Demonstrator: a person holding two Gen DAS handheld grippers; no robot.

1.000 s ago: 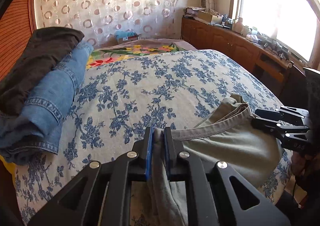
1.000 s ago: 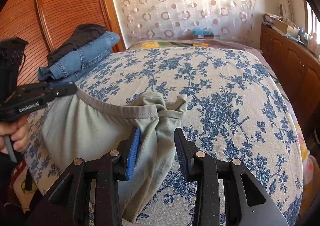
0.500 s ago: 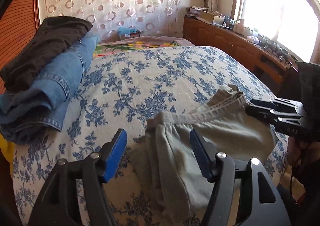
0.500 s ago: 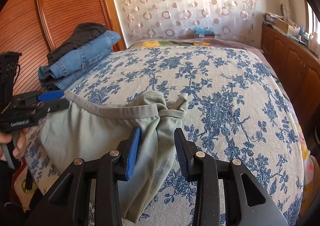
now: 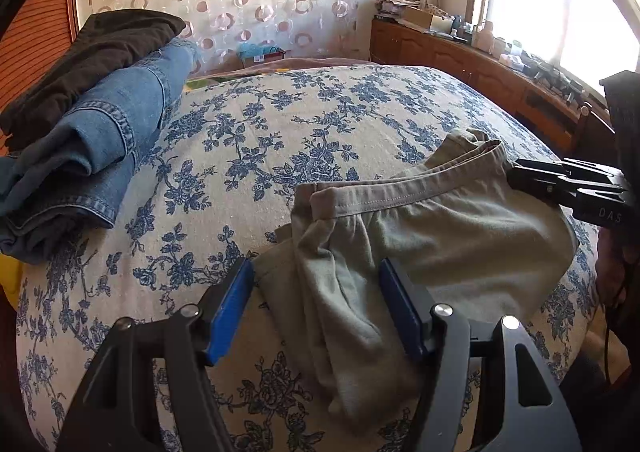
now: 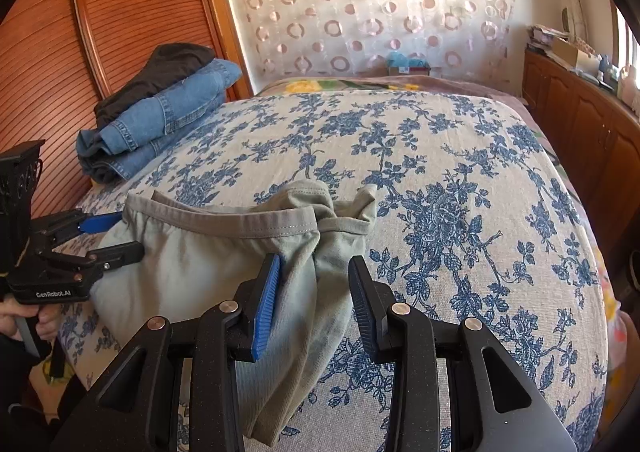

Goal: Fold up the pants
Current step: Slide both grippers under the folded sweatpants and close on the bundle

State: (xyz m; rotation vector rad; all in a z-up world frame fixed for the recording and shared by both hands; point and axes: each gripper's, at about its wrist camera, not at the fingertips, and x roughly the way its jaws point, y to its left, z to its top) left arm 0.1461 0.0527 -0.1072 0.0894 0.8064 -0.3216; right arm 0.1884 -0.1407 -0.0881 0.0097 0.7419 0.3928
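Grey-green pants (image 5: 440, 236) lie near the front edge of the flowered bed cover (image 5: 320, 124), waistband away from me, the cloth hanging over the edge. My left gripper (image 5: 315, 264) is open. A fold at the left end of the waist lies loose between its blue pads (image 5: 232, 304). In the right wrist view the pants (image 6: 192, 264) show that left gripper (image 6: 128, 234) at their left end. My right gripper (image 6: 315, 258) is shut on the bunched right end of the waist, and it also shows as the right gripper (image 5: 516, 178) in the left wrist view.
Folded blue jeans (image 5: 100, 140) with a dark garment (image 5: 92, 52) on top are stacked at the bed's left side. A ribbed wooden wardrobe (image 6: 80, 32) stands behind them. Low wooden cabinets (image 5: 460, 64) run along the right under the window. A hand (image 6: 24, 316) holds the left gripper.
My left gripper's jaws have opened and let go of the waist fold, which now rests on the bed. That gripper has sunk a little. The right gripper has kept still.
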